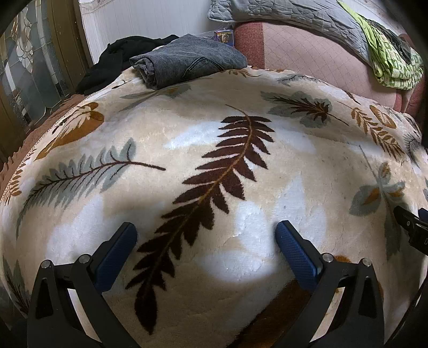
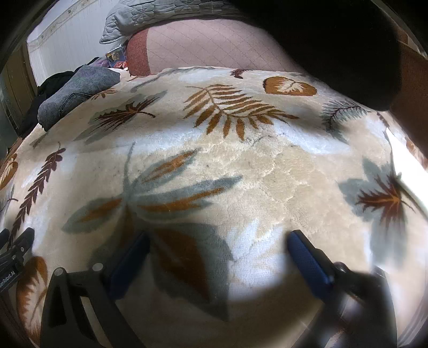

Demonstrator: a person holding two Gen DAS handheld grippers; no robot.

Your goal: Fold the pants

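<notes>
Both the left gripper point(image 1: 206, 233) and right gripper point(image 2: 218, 241) hang spread wide and empty over the leaf-print blanket point(image 1: 267, 166). Folded grey pants point(image 1: 187, 60) lie at its far-left edge, partly hiding a black garment point(image 1: 117, 61).

On the one leaf-pattern blanket point(image 1: 267, 160) lies one folded grey pants point(image 1: 187, 61), at its far edge. Just behind the blanket: one black garment point(image 1: 117, 59), one small box point(image 1: 224, 34), one grey quilt point(image 1: 294, 13). Two grippers hover over it.
</notes>
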